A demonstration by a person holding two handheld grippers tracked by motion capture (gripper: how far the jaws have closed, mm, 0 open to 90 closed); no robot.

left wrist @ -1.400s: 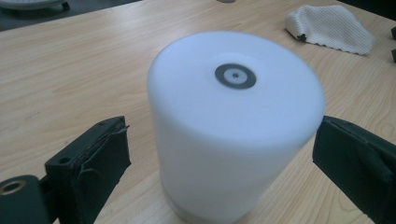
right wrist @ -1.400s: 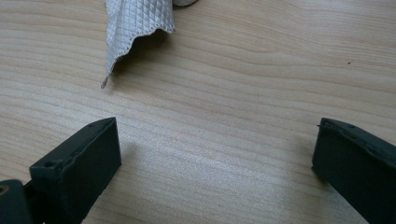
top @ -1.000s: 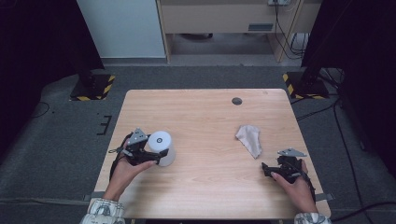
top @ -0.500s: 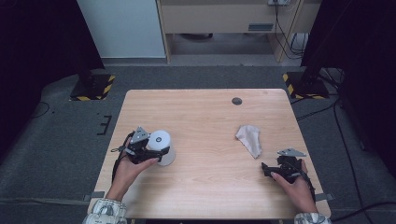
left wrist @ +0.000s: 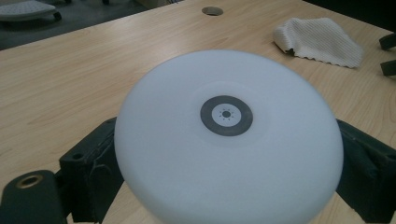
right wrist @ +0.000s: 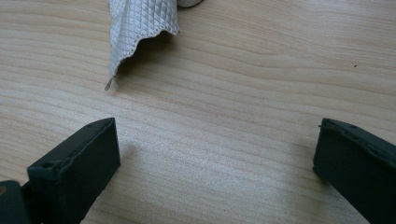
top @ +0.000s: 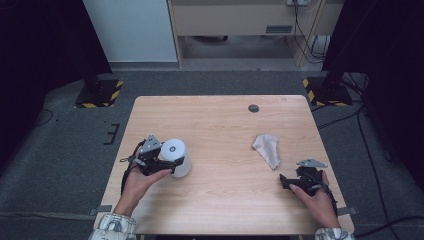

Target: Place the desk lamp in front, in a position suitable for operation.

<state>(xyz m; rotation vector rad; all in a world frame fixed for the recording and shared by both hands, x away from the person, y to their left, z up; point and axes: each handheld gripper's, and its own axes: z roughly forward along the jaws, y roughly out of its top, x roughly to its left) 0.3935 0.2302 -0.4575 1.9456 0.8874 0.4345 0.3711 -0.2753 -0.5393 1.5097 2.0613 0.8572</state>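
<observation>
A white round container (top: 175, 152) with a grey ring on its top face (left wrist: 226, 114) stands at the table's left side. My left gripper (top: 172, 161) has its black jaws against the container's two sides (left wrist: 229, 158). They have just been closing, with the container between them, and now grip it. A crumpled white cloth (top: 266, 148) lies right of centre. It also shows at the far right of the left gripper view (left wrist: 322, 39) and just ahead in the right gripper view (right wrist: 142, 23). My right gripper (top: 283, 181) rests low near the front right, open, with bare wood between its jaws (right wrist: 215, 158).
The wooden table (top: 215, 125) has a small round cable hole (top: 253, 108) near its far edge, also seen in the left gripper view (left wrist: 212, 10). Grey floor surrounds the table, with black stands on striped bases at the back left and right.
The left jaws have drawn in slightly on the white container, which has barely shifted. The right hand and the cloth have stayed put.
</observation>
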